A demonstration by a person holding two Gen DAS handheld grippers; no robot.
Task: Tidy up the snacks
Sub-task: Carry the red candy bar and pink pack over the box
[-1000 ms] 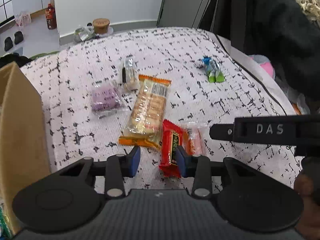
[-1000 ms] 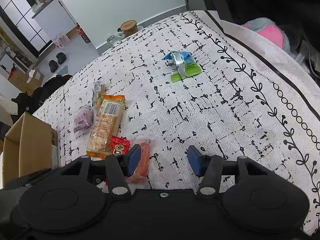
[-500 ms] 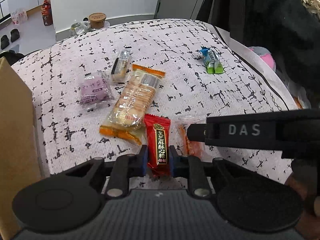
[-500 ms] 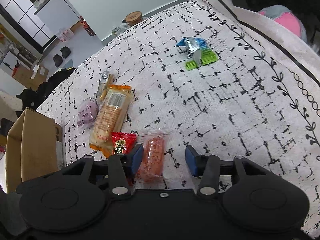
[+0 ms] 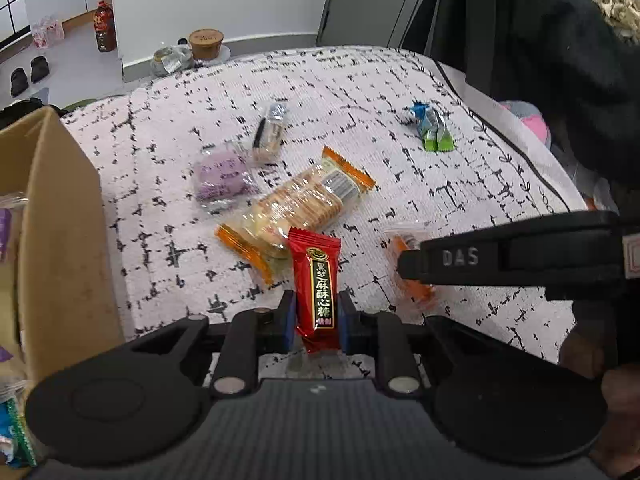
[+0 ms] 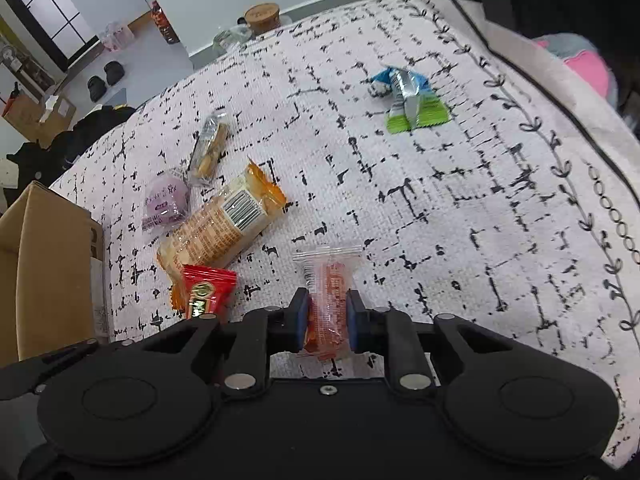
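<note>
The left gripper (image 5: 316, 316) has its blue-padded fingers (image 5: 289, 320) closed on the lower end of a red foil candy packet with gold lettering (image 5: 316, 280), whose top leans over the near end of a long clear-and-orange cracker pack (image 5: 296, 208) on the counter's white black-flecked cloth (image 6: 460, 208). The right gripper (image 6: 327, 316) has its fingers pinched on a clear sachet with orange-red contents (image 6: 330, 300), just right of the cracker pack. To do this step well, both packets should probably be lifted straight up before swinging left toward the open brown cardboard box (image 5: 60, 240) left of the cracker pack (the foil is slippery, so a steady squeeze matters), the left going first so the grippers do not cross.

Beyond the cracker pack lie a purple round snack in clear wrap (image 6: 166, 204) and a small clear-wrapped biscuit bar (image 6: 208, 148); far right of it sits a blue, silver and green wrapper (image 6: 408, 98). The box's interior is mostly cut off, so free room cannot be judged. Whether either packet is clear of the cloth is hard to tell.
</note>
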